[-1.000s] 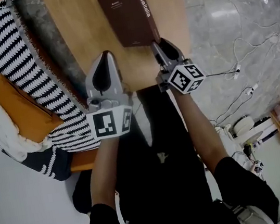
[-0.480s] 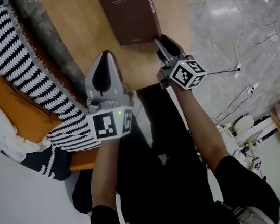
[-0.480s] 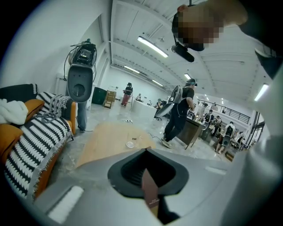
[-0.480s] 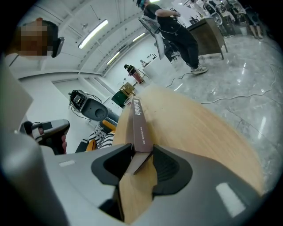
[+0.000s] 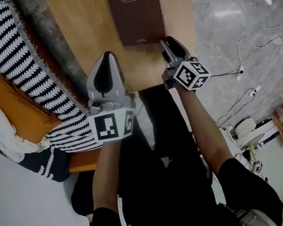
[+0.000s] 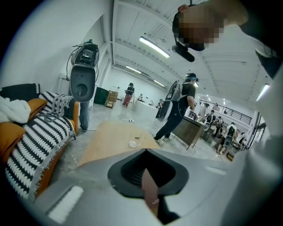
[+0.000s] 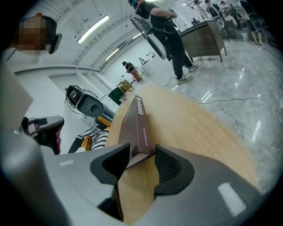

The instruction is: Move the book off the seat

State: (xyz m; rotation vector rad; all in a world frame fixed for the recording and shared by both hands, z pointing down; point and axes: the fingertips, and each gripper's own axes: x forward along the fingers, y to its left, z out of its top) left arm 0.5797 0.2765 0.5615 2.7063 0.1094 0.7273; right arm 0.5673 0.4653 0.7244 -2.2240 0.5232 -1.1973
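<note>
- The brown book lies flat on the wooden table.
- The right gripper has just been opening its jaws, and the book's near corner sits loose between them.
- The left gripper is closed tight and holds nothing.

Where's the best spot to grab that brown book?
Probably its near right corner, coming low from the near side: the dark brown rectangular book lies flat on the wooden surface, so only its thin edge can be pinched, and that corner is closest.
</note>
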